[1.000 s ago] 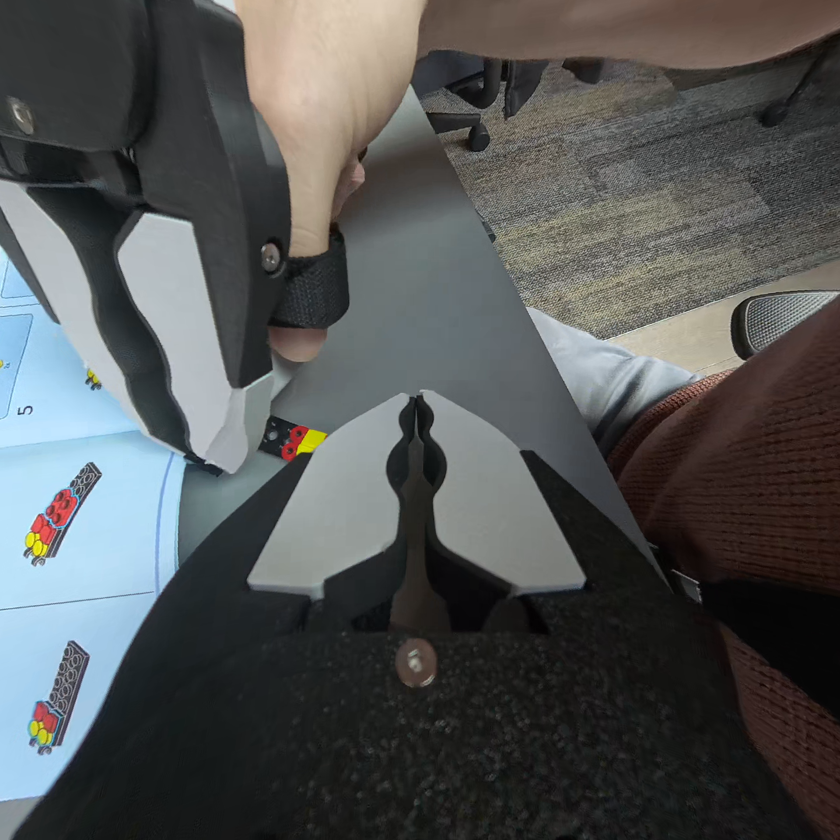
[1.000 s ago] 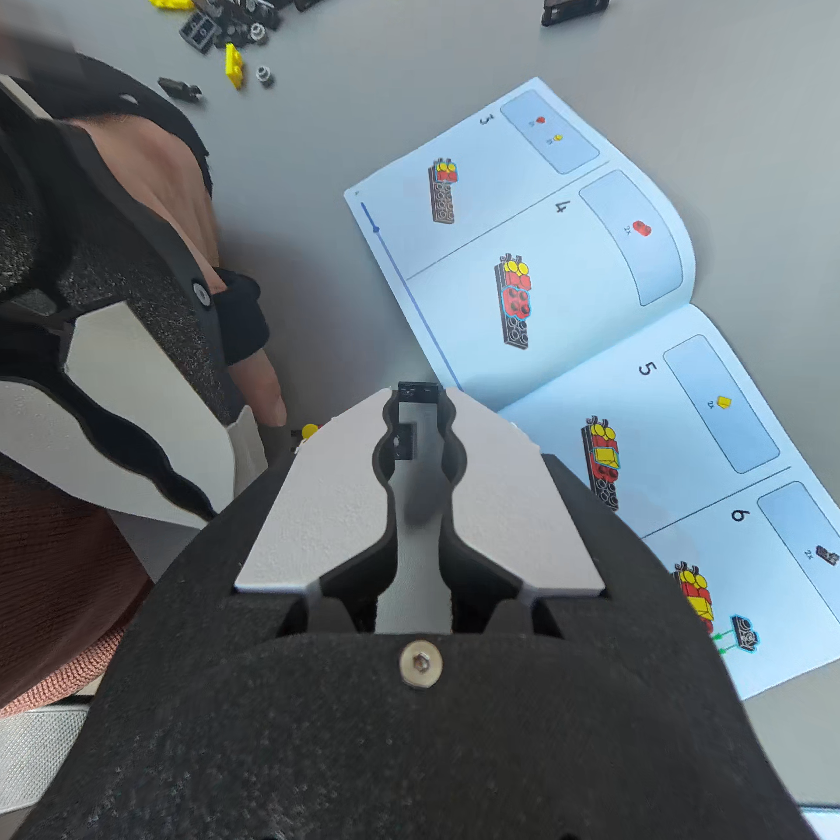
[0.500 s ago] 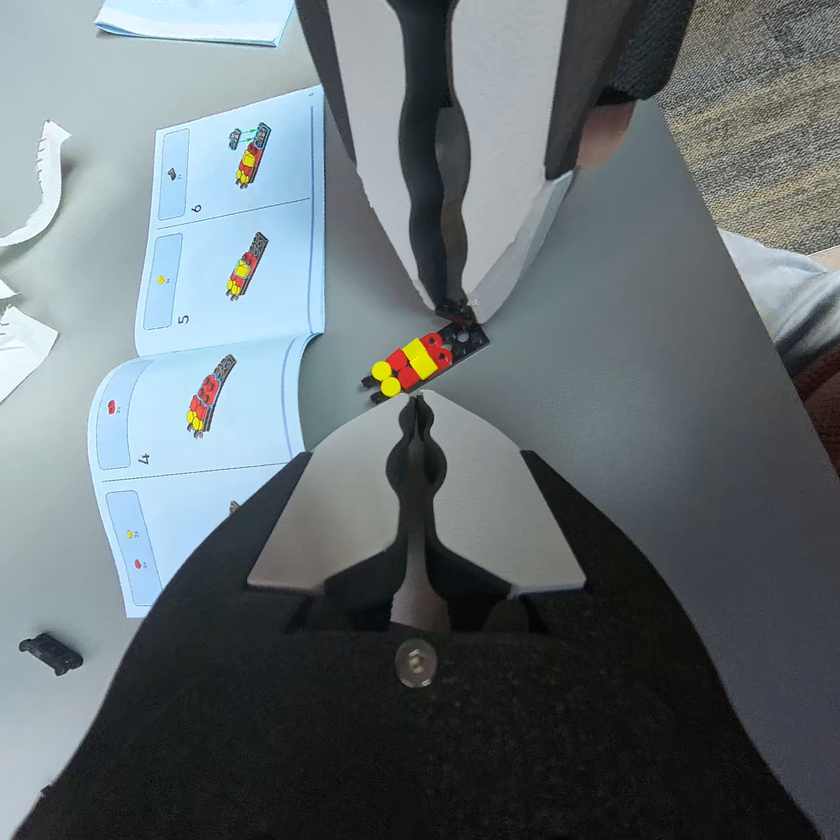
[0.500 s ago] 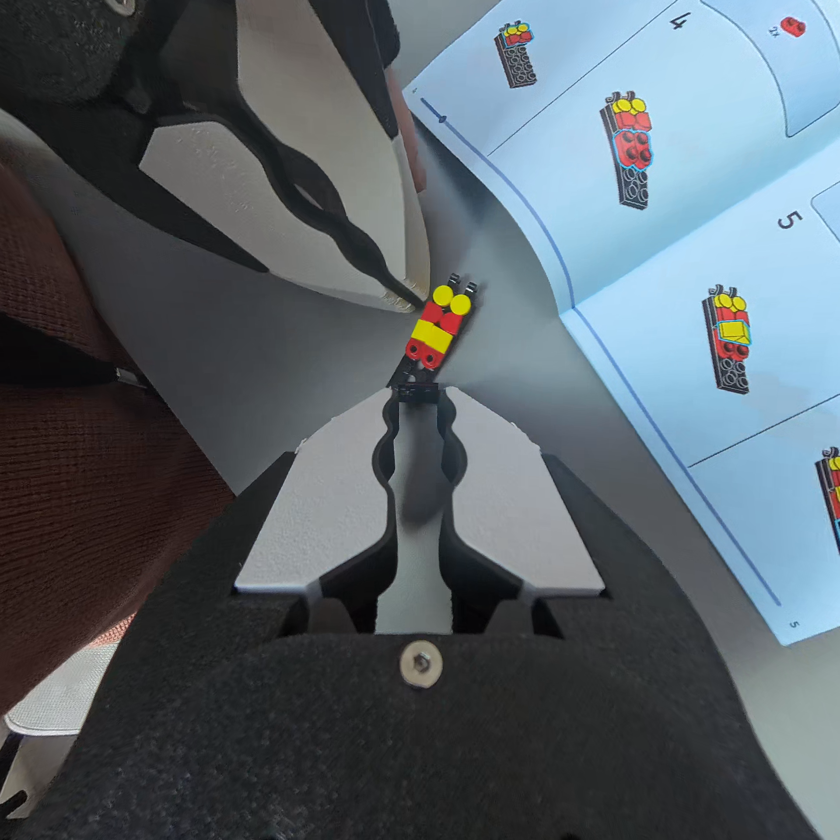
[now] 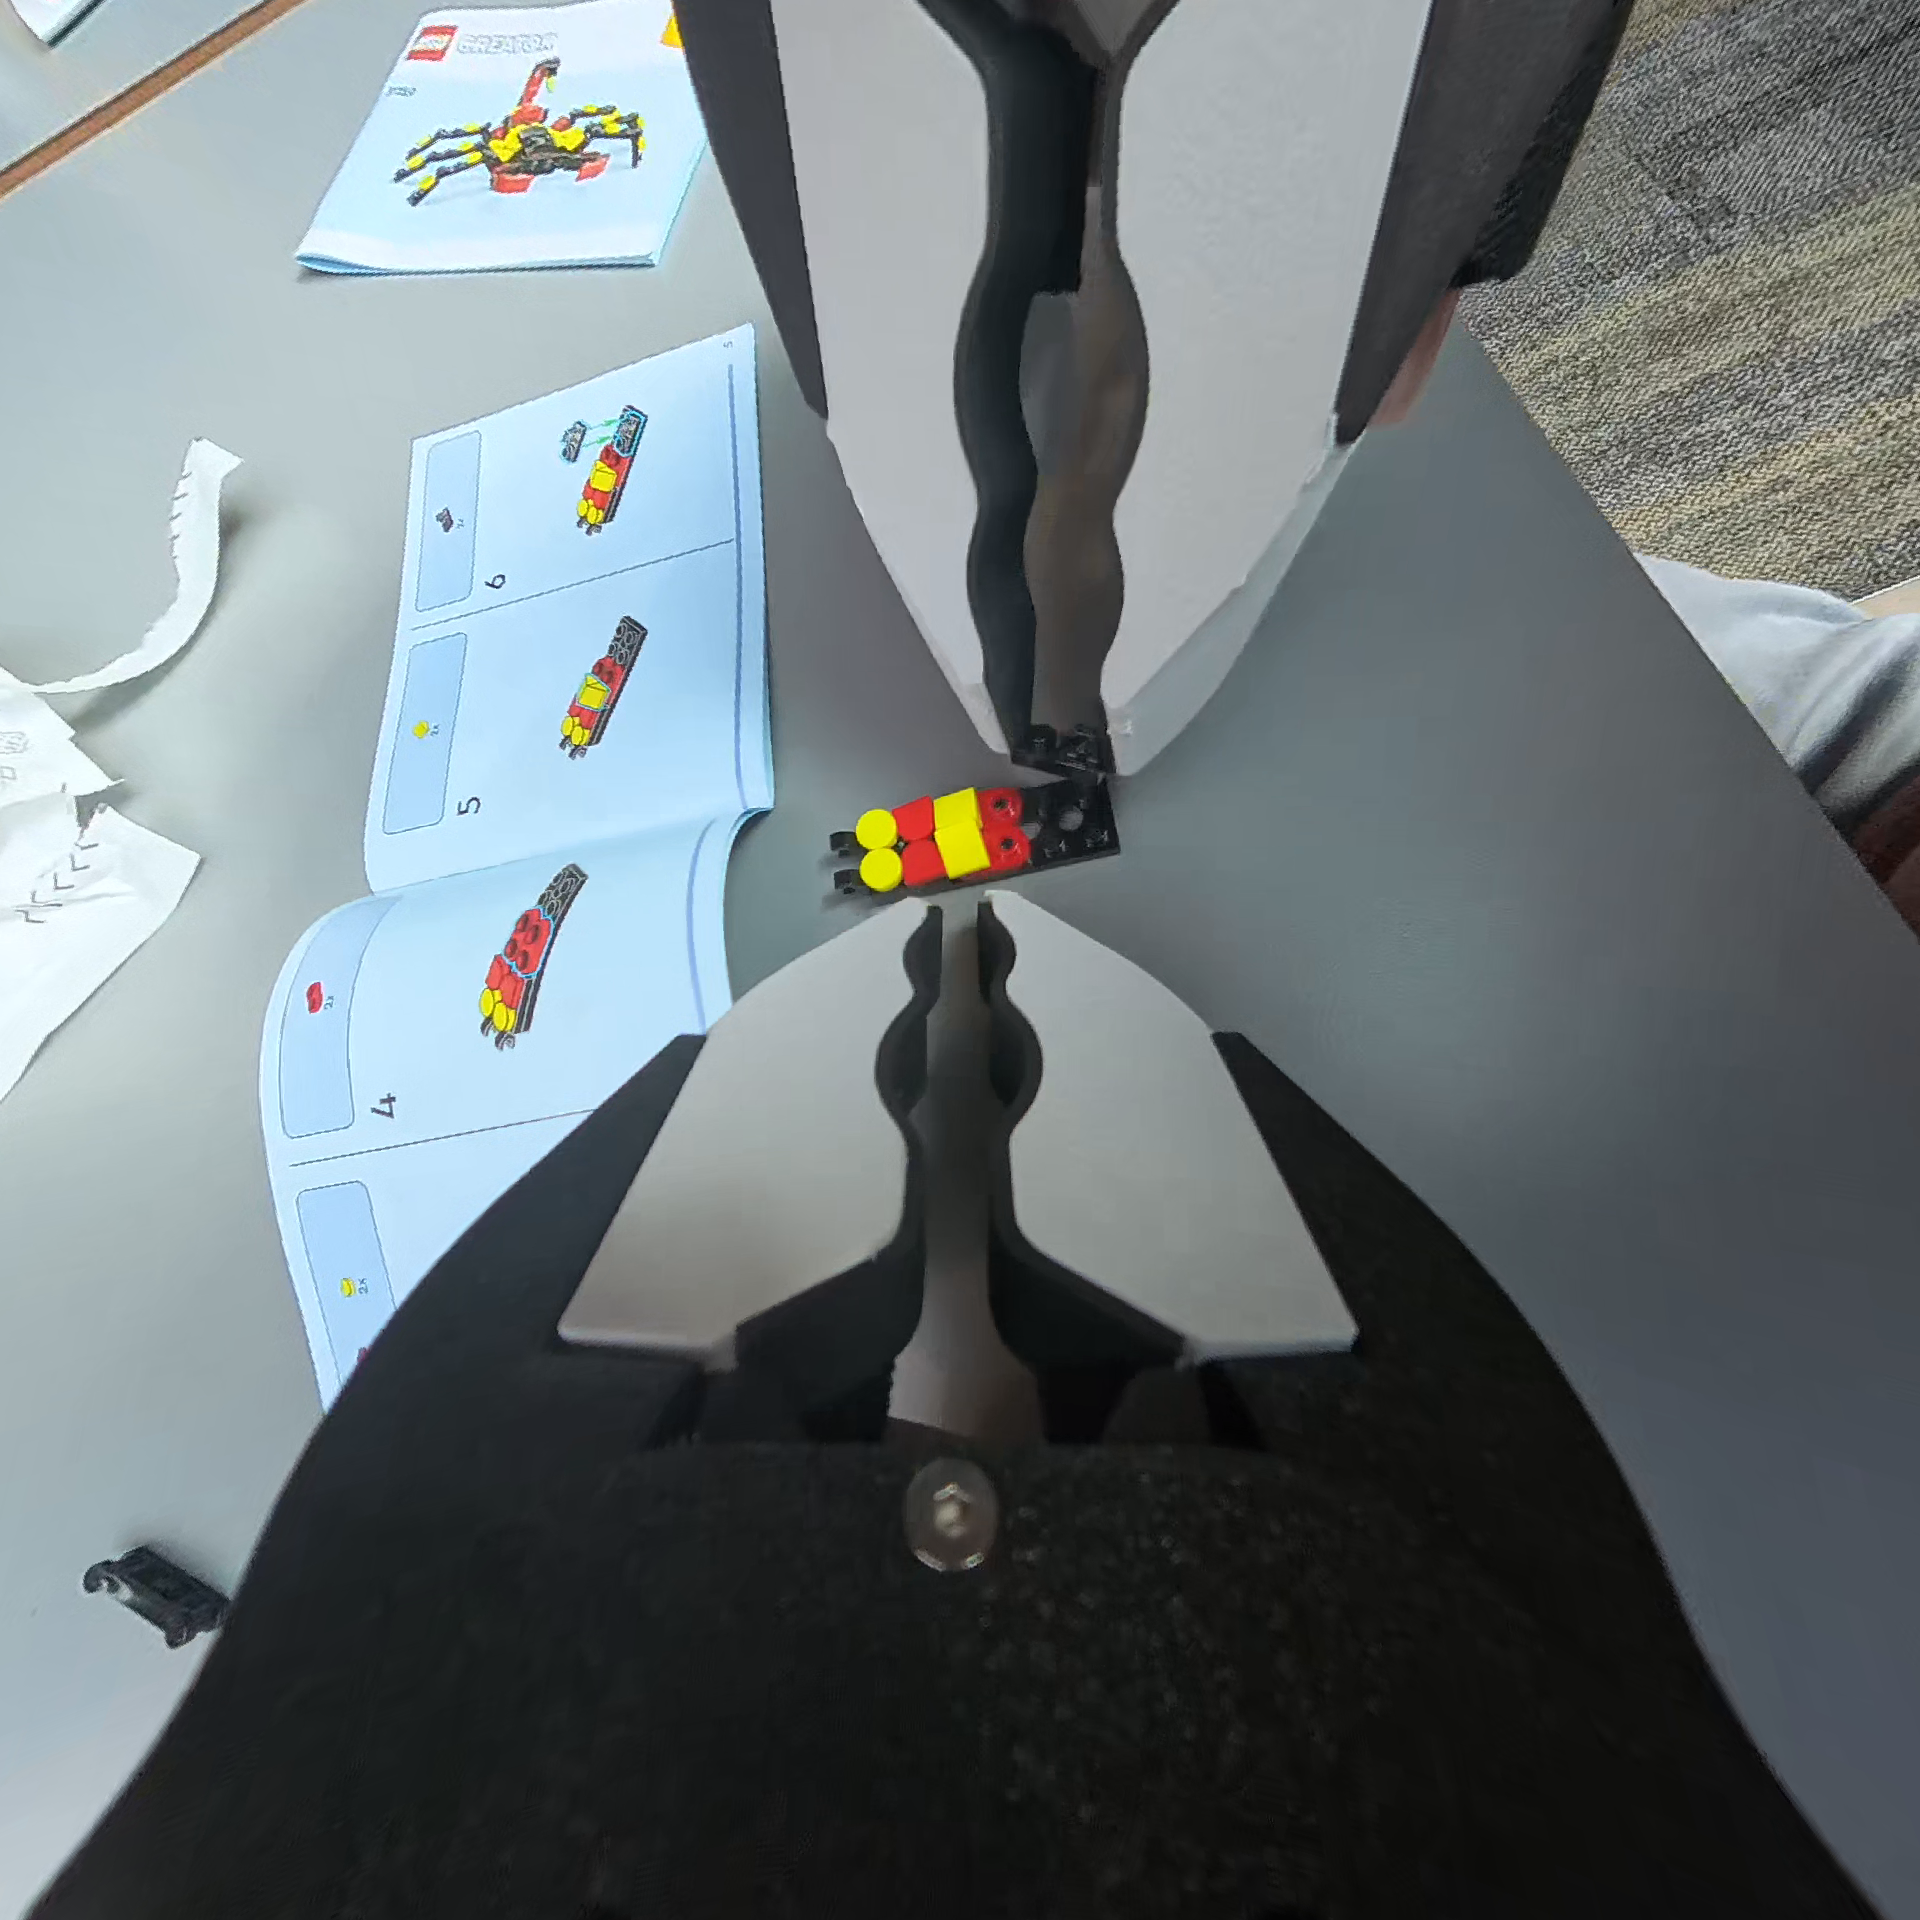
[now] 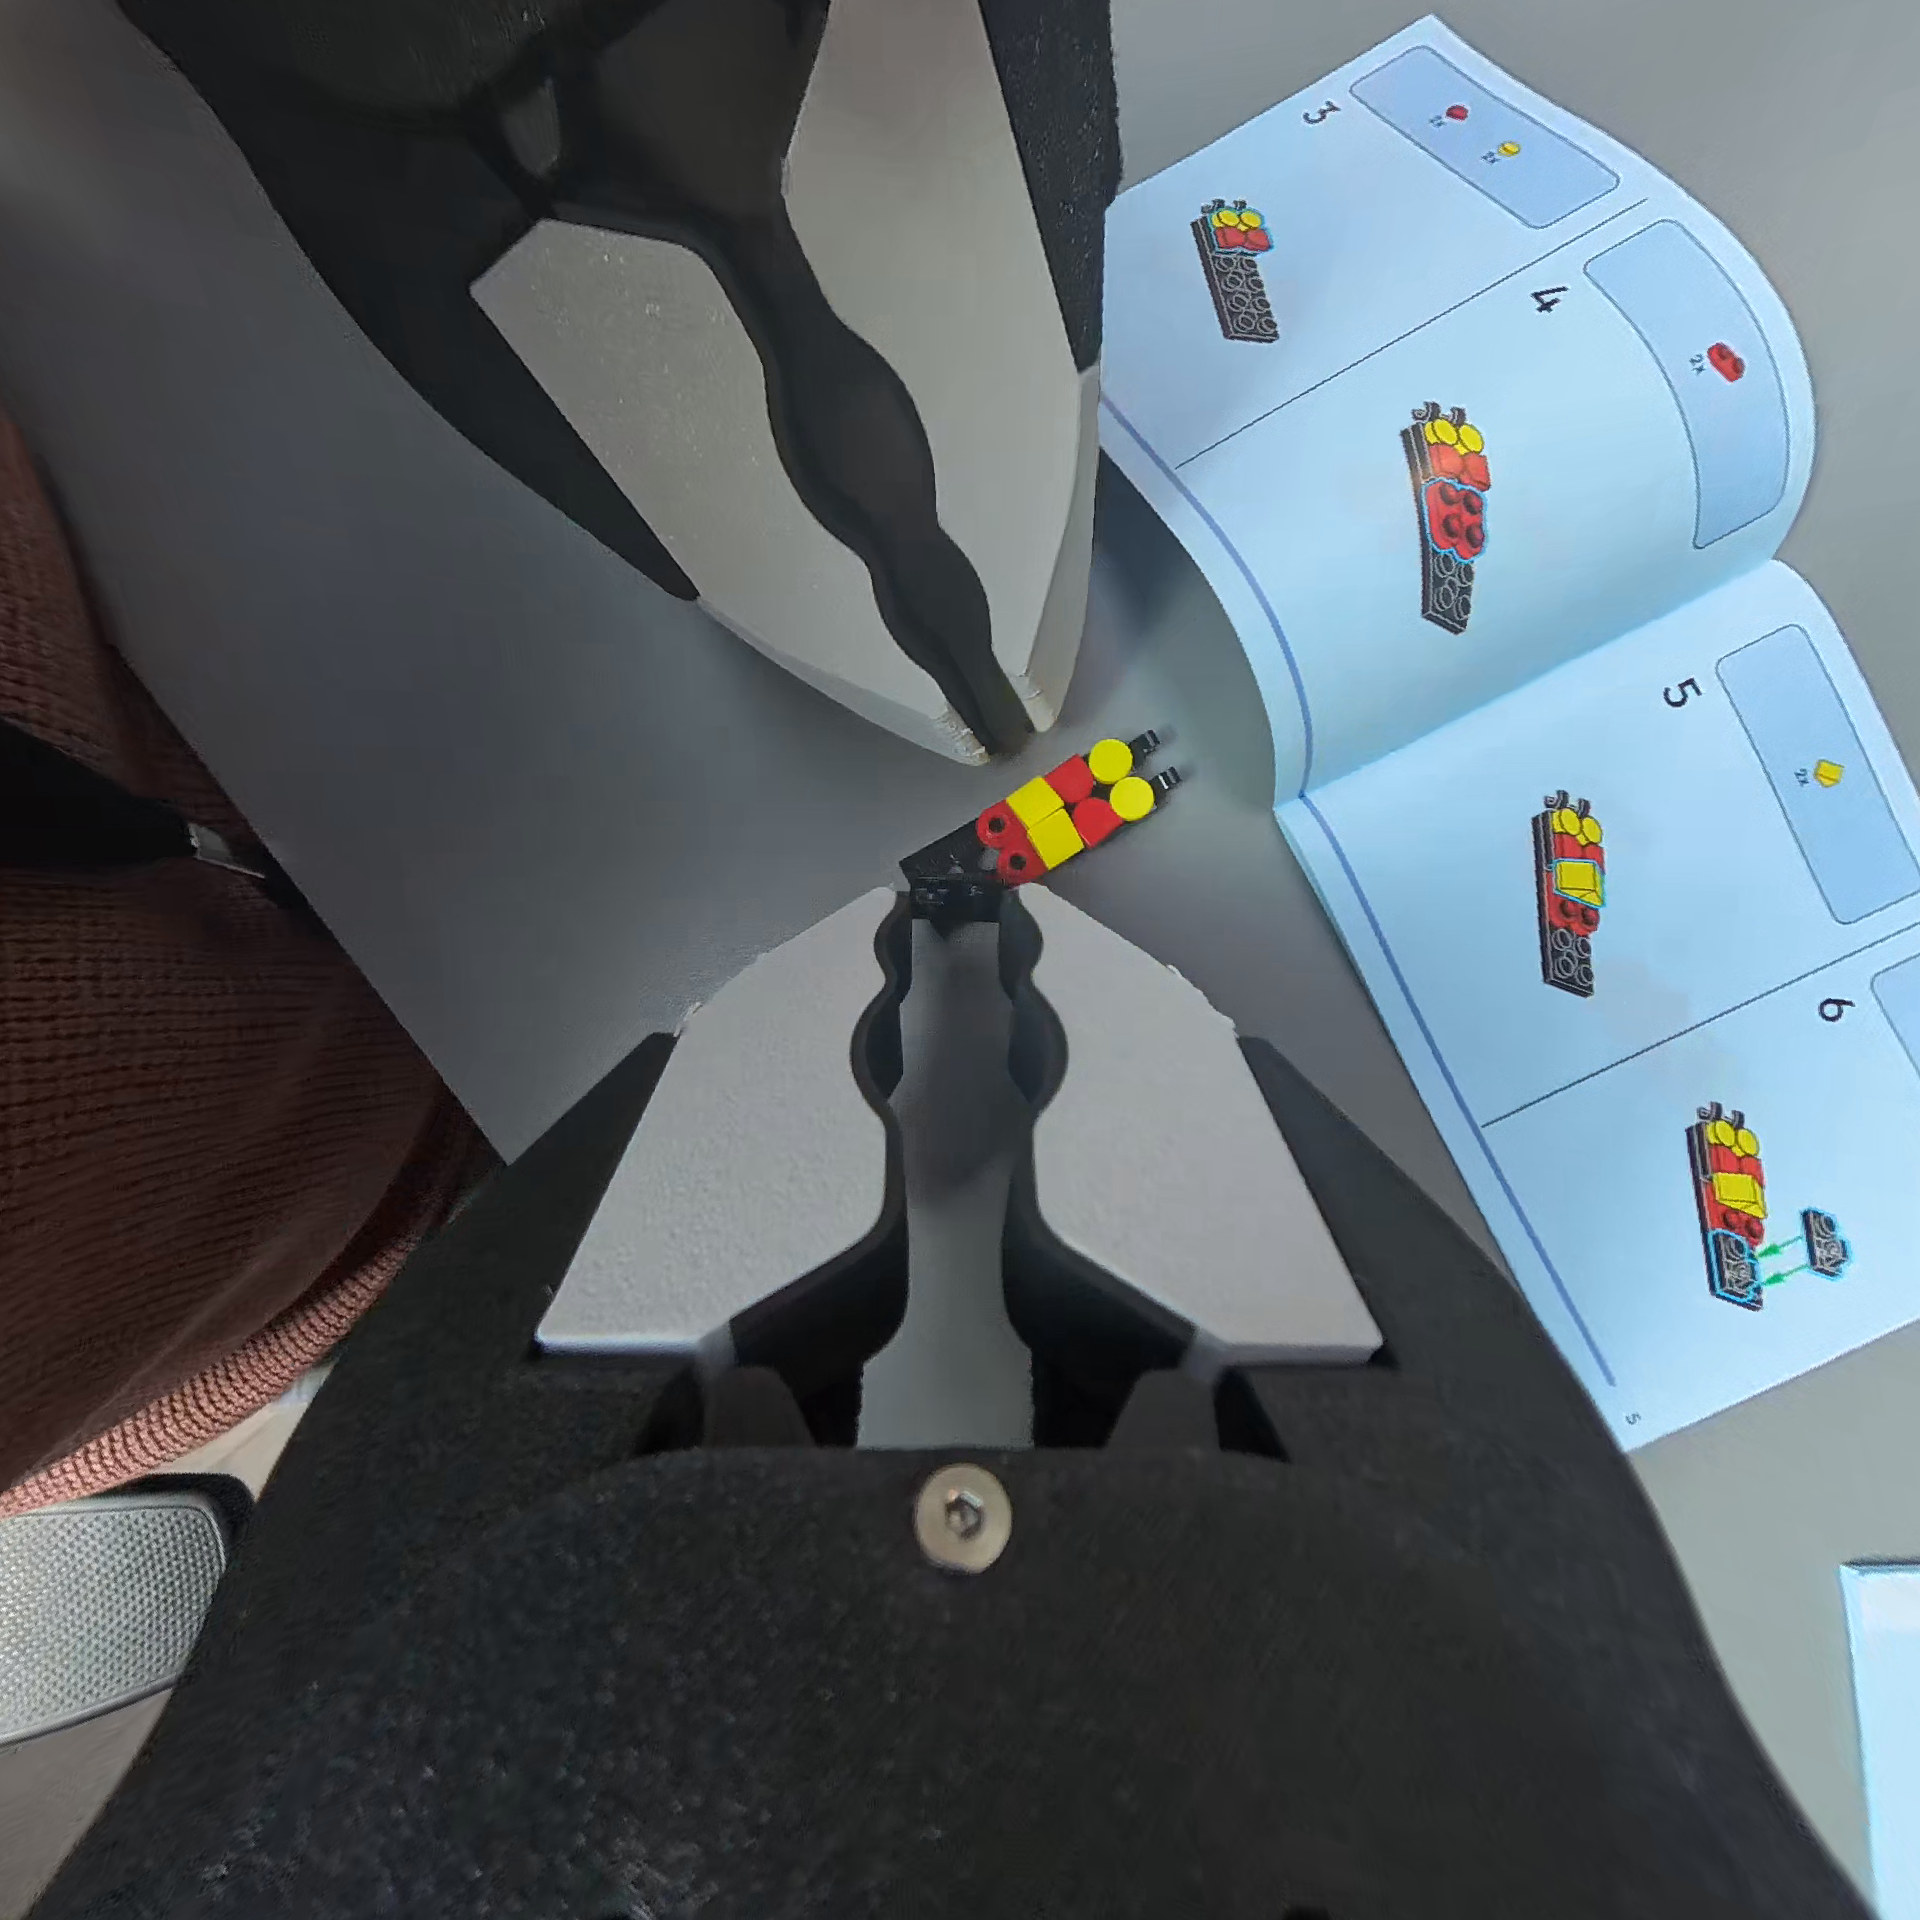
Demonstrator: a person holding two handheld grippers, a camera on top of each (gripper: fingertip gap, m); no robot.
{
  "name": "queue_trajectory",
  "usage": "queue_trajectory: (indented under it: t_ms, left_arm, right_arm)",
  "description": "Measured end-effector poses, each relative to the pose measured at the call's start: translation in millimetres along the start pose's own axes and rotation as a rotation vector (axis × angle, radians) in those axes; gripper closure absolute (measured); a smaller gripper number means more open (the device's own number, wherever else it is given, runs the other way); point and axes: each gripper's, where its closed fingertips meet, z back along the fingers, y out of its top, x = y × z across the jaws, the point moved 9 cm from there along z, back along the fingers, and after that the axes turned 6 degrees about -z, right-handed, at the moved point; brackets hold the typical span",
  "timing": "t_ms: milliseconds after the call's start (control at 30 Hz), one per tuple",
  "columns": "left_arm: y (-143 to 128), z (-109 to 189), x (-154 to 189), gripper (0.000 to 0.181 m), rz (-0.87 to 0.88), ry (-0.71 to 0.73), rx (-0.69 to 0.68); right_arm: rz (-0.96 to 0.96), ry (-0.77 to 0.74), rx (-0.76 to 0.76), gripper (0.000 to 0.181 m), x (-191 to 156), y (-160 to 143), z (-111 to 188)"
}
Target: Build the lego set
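Note:
A small build (image 5: pixel 966 842) lies on the grey table: a black plate carrying yellow round tiles, red bricks and yellow slopes, with its right end bare. It also shows in the right wrist view (image 6: pixel 1049 821). My right gripper (image 6: pixel 951 899) is shut on a small black piece (image 6: pixel 951 896). It holds the piece (image 5: pixel 1070 748) right at the bare end of the plate; I cannot tell whether they touch. My left gripper (image 5: pixel 961 904) is empty, its tips a narrow gap apart, just short of the build's near side. It faces the right gripper across the build.
An open instruction booklet (image 5: pixel 582 675) lies left of the build and shows in the right wrist view (image 6: pixel 1558 727). A closed booklet (image 5: pixel 499 145) and torn white paper (image 5: pixel 83 831) lie farther left. A loose black piece (image 5: pixel 156 1595) is near left. The table edge (image 5: pixel 1662 582) runs along the right.
Both grippers have closed in on the build from opposite sides. The right gripper brought the black piece down to the plate's bare end. The left gripper's tips have parted slightly.

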Motion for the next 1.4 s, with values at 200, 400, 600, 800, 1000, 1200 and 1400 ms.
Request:
queue_trajectory:
  t_ms: [200, 400, 600, 800, 1000, 1200, 1400]
  left_arm:
    - [3.4, 4.7, 7.7, 0.175, -0.07, 0.021, 0.019]
    - [5.3, -0.3, 13.3, 0.176, -0.109, 0.002, 0.014]
    - [4.9, -1.2, 11.1, 0.176, -0.101, -0.001, 0.021]
    - [4.4, -1.7, 9.5, 0.176, -0.091, -0.002, 0.026]
    - [4.3, -2.0, 8.9, 0.177, -0.085, -0.007, 0.029]
    - [3.7, -2.0, 8.4, 0.178, -0.075, -0.012, 0.036]
    - [3.6, -1.9, 8.2, 0.178, -0.076, -0.012, 0.038]
  right_arm:
    - [0.18, -0.03, -0.091, 0.166, -0.8, 5.0, -2.6]
    - [0.38, -0.071, -0.167, 0.166, -4.3, 9.6, -5.7]
    - [0.437, -0.061, -0.201, 0.166, -4.4, 10.2, -7.8]
    - [0.455, -0.058, -0.202, 0.166, -5.4, 11.1, -10.2]
    - [0.454, -0.074, -0.195, 0.166, -5.4, 12.9, -10.9]
    - [0.451, -0.081, -0.191, 0.166, -6.1, 14.9, -11.4]
    - [0.448, -0.078, -0.201, 0.157, -6.5, 16.0, -12.6]
